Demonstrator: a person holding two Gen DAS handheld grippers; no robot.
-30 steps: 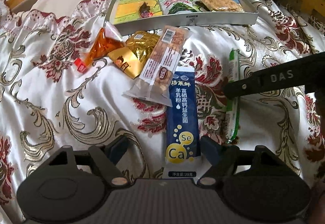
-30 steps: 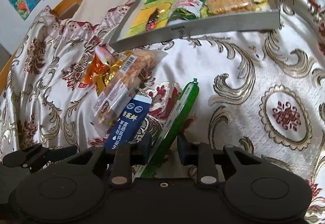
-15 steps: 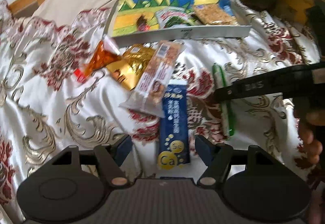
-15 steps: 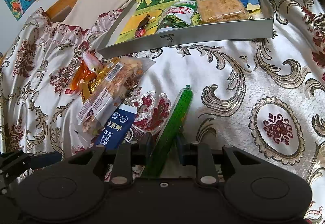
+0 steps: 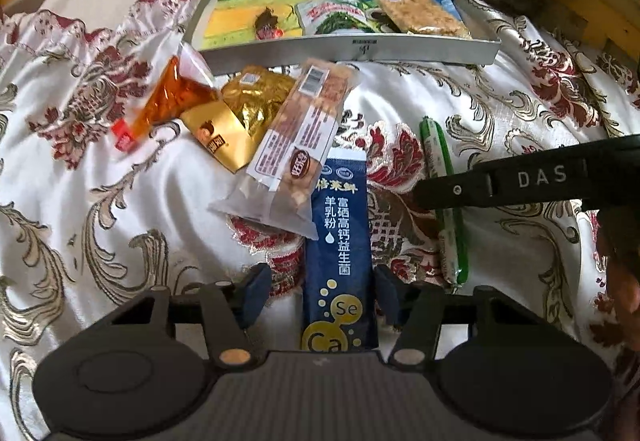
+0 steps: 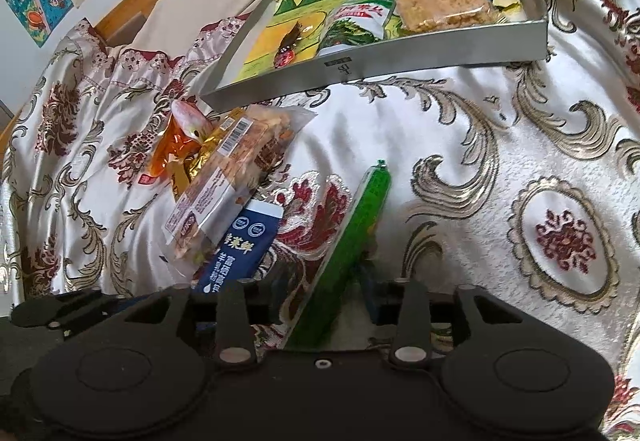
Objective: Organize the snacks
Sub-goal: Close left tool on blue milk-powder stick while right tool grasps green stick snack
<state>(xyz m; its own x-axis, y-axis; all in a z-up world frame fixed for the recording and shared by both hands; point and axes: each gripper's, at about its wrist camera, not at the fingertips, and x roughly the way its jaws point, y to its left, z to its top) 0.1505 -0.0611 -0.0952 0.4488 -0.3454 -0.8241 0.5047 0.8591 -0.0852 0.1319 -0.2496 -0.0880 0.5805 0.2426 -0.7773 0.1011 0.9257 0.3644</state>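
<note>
The green stick looks light, thin and slick in its wrapper, probably a bit bendy, so a hold near its lower end risks it drooping or slipping; a grip nearer the middle would likely carry it better. It lies on the bedspread, pointing up toward the tray, well short of it. The right gripper comes in low and flat over the cloth, its jaws narrowed around the stick's near end; whether they already pinch it I cannot tell. The blue sachet seems flat, floppy and light, best taken by its bottom edge. It lies between the wide-open jaws of the left gripper, which holds nothing and sits level just above the cloth. A nut bar overlaps the sachet's top end, so pulling it free may drag the bar
</note>
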